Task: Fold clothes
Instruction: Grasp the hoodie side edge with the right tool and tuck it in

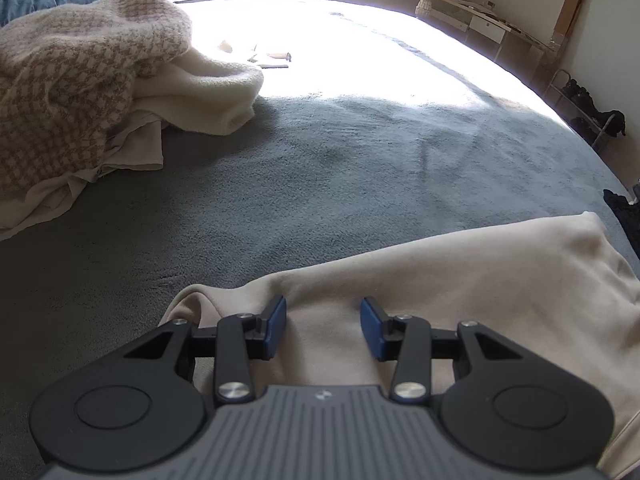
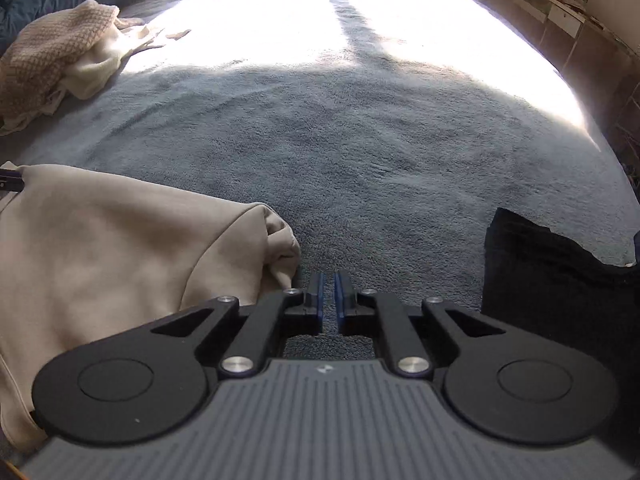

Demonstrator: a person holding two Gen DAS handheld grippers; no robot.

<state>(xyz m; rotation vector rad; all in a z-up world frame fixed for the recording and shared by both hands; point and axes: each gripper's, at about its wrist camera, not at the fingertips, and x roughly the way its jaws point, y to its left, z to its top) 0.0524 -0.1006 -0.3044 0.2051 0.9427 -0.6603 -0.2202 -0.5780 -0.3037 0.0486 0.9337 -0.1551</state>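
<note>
A beige sweatshirt (image 1: pixel 460 280) lies spread on the grey plush surface (image 1: pixel 320 160). My left gripper (image 1: pixel 324 322) hangs over its near edge, jaws open. Cloth lies flat between the blue pads (image 1: pixel 276 326), and they do not pinch it. In the right wrist view the same sweatshirt (image 2: pixel 100 264) fills the lower left, with a bunched corner (image 2: pixel 280 236) just left of my right gripper (image 2: pixel 328 300). That gripper is shut down to a thin slit, with nothing in it and only the grey surface (image 2: pixel 340 140) behind.
A heap of clothes lies at the far left, with a houndstooth knit (image 1: pixel 72 92) over a cream towel (image 1: pixel 212 92). A black garment (image 2: pixel 552 280) lies folded to the right of my right gripper. A desk (image 1: pixel 484 20) and a shoe rack (image 1: pixel 580 108) line the right wall.
</note>
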